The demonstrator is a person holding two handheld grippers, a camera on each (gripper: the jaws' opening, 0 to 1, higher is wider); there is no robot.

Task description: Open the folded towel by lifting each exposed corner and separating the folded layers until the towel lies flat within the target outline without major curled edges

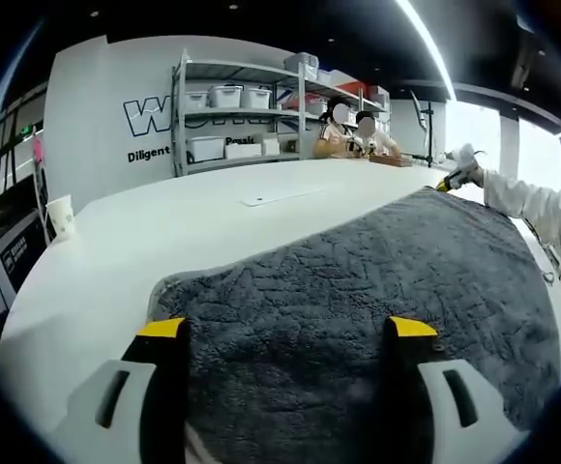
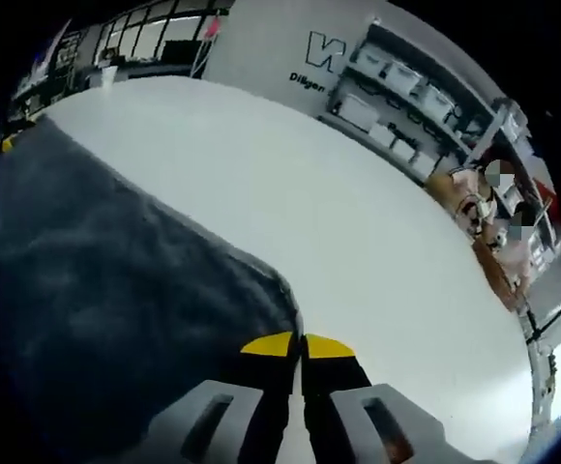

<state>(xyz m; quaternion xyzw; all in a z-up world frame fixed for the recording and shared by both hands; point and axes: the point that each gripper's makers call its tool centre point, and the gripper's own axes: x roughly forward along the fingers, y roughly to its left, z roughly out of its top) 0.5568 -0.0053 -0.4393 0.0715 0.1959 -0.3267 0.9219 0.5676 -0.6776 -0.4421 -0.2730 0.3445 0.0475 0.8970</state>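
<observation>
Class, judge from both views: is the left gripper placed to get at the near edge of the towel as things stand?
Probably yes. The left gripper is open, with the towel lying between its jaws, nothing covering it. The right gripper is shut at a far corner, out of the way.

left tongs (image 1: pixel 287 329): grey bodies, black jaws, yellow tips | right tongs (image 2: pixel 295 345): same colours | white sleeve (image 1: pixel 537 208) behind the right tongs

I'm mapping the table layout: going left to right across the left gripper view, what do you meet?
Paper cup → metal shelving with bins → dark grey towel → the right tongs at the towel's far corner.
</observation>
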